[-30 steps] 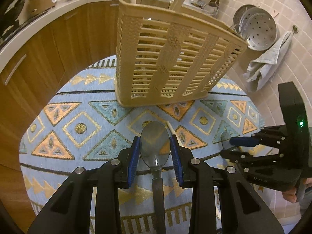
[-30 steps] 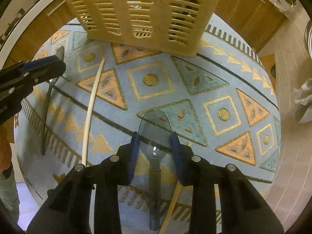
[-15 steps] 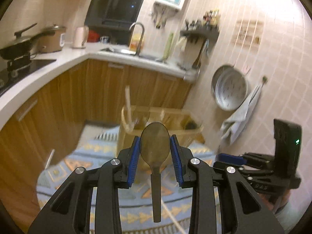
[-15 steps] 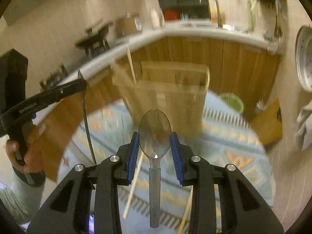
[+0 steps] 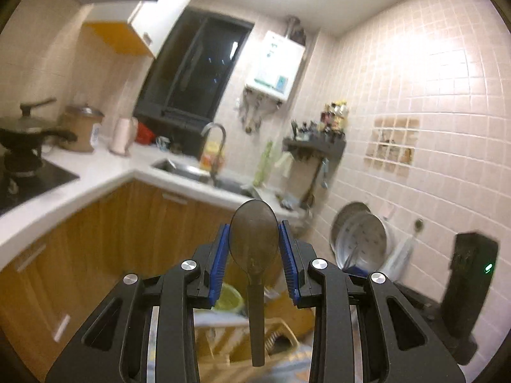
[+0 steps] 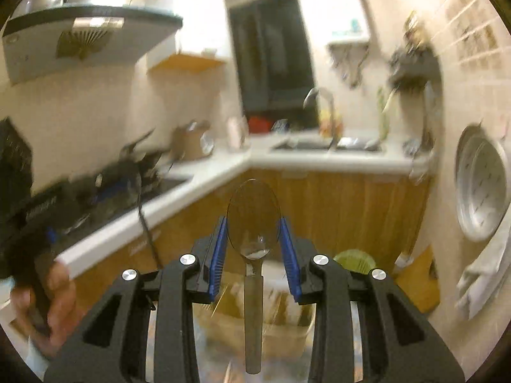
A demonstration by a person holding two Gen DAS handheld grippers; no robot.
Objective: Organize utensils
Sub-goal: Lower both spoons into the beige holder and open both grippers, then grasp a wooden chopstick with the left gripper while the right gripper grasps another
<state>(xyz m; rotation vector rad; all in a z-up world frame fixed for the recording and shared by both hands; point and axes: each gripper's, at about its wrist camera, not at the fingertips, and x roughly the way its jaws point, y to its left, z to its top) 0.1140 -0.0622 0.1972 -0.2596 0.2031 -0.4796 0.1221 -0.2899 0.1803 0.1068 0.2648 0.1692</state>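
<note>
My left gripper (image 5: 254, 242) is shut on a dark translucent spoon (image 5: 254, 239), held by its bowl with the handle hanging toward the camera. My right gripper (image 6: 254, 237) is shut on a clear translucent spoon (image 6: 254, 223) the same way. Both are raised high and tilted up at the kitchen. The beige slatted utensil basket (image 5: 217, 335) shows low behind the left fingers, and blurred low in the right wrist view (image 6: 255, 319). The left gripper also shows at the left of the right wrist view (image 6: 48, 210), with its spoon handle hanging down.
A white L-shaped counter (image 5: 95, 175) over wooden cabinets runs behind, with a sink (image 5: 191, 169) and a stove with a wok (image 5: 19, 140). Metal pans (image 5: 361, 242) and a towel hang on the tiled right wall. A green bin (image 6: 354, 258) stands on the floor.
Both grippers lifted their spoons off the patterned mat and tilted upward. The mat and loose chopsticks have dropped out of view, and the basket has sunk to the frame bottom.
</note>
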